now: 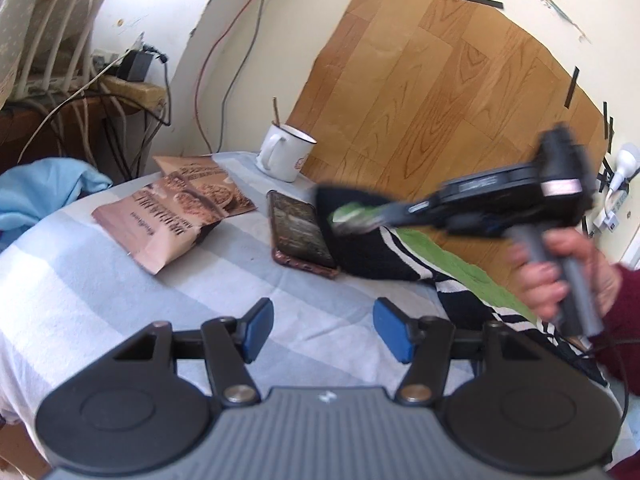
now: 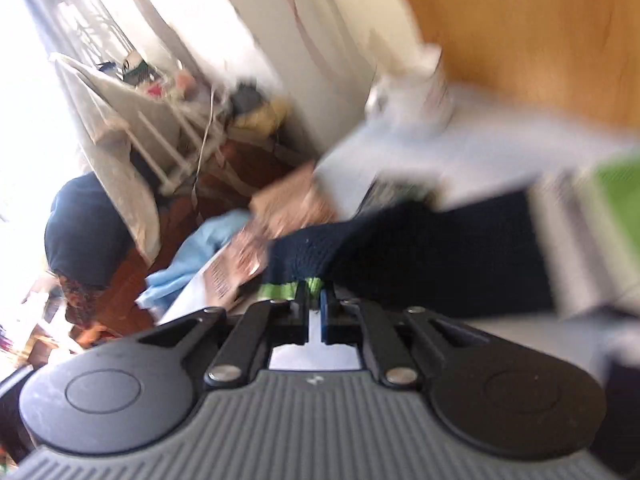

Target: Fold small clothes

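the right gripper (image 2: pixel 314 296) is clamped tight on the green hem of the garment (image 1: pixel 376 248), a small knit piece in black with white stripes and a green band, and in the left wrist view it reaches in from the right with a hand (image 1: pixel 560 276) around its handle. the garment lies on the right side of the table (image 1: pixel 100 280), its black end folded up just beside a phone (image 1: pixel 302 232). the left gripper (image 1: pixel 324 328) hovers near over the striped cloth cover with its blue pads apart and nothing between them. this looks like the fold step itself: a corner is pinched and probably being carried over the rest of the piece. the next move likely calls for laying that edge down square, with the free gripper pinning the garment so it does not slide. a snack bag (image 1: pixel 176 216) and a mug (image 1: pixel 286 152) sit farther back on the left. the right wrist view is badly blurred, so the hem's exact lie is hard to make out, and the garment's near end is cut off behind the hand.
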Tool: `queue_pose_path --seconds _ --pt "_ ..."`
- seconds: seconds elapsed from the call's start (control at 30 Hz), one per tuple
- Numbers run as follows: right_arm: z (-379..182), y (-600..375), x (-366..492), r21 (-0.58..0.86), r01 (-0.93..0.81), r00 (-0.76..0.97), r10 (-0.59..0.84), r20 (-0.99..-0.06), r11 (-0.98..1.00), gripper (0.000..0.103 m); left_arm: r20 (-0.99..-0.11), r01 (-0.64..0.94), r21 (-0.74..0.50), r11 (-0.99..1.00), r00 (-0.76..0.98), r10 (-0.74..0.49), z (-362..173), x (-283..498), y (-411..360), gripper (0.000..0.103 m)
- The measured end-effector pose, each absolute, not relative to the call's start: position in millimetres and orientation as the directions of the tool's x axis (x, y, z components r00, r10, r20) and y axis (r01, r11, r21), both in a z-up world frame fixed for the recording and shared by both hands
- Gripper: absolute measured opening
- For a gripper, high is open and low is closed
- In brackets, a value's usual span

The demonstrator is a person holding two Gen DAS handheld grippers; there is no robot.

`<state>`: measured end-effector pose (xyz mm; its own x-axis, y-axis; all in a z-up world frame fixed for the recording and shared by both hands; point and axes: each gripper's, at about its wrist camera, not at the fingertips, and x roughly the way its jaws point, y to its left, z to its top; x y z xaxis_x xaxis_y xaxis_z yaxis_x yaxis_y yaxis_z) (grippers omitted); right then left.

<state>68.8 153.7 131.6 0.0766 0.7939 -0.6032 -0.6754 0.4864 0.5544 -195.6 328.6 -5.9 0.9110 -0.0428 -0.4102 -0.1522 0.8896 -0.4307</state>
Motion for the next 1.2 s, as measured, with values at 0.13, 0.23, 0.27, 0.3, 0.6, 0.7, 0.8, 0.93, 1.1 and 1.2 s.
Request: queue_pose_path --seconds 0.13,0.23,0.27,0.3,0.6,0.7,0.8,0.93,1.1,1.2 --pt "171.0 68.2 101.1 0.318 -0.707 0.319 0.686 -0.654 0.632 0.007 -0.411 -0.102 -0.396 0.912 0.908 -0.076 5.2 -173.0 309.2 0.058" --pt "184.9 7.7 121.0 0.058 -0.679 0.522 0.538 -0.662 0.732 0.007 -0.408 -0.039 -0.357 0.933 0.905 -0.118 18.9 -140.5 285.2 0.058" --pt "186.8 -10.8 126.9 -0.009 -0.657 0.573 0.492 -0.655 0.754 0.007 -0.406 -0.019 -0.345 0.938 0.904 -0.131 23.9 -127.5 275.2 0.058" --pt "187.9 -29.8 133.3 -0.063 -0.632 0.617 0.452 -0.645 0.773 0.007 -0.404 0.002 -0.332 0.943 0.904 -0.144 29.2 -112.7 265.3 0.058" --pt "130.0 -152.7 195.3 -0.301 -0.441 0.760 0.173 -0.626 0.846 0.007 -0.454 0.094 -0.343 0.934 0.854 -0.253 43.6 56.7 190.7 0.061" --pt "96.5 -169.3 214.0 -0.216 -0.429 0.715 0.183 -0.675 0.877 0.007 -0.556 0.046 -0.316 0.948 0.800 -0.224 19.7 120.4 164.8 0.066" --pt "71.1 -174.9 221.6 -0.155 -0.442 0.678 0.217 -0.702 0.883 0.007 -0.648 0.009 -0.266 0.964 0.739 -0.186 -10.3 165.4 142.5 0.065" --pt "60.4 -171.8 217.7 -0.077 -0.446 0.654 0.266 -0.709 0.892 0.007 -0.672 0.009 -0.251 0.968 0.718 -0.181 -28.9 182.4 127.3 0.018" --pt "78.0 -180.1 205.3 0.126 -0.435 0.656 0.410 -0.634 0.892 0.007 -0.545 -0.051 -0.329 0.943 0.826 -0.146 -9.5 152.5 164.8 0.010" --pt "79.0 -171.8 202.4 0.200 -0.440 0.657 0.466 -0.593 0.876 0.007 -0.552 -0.106 -0.361 0.926 0.825 -0.121 -11.6 153.7 185.5 0.011"
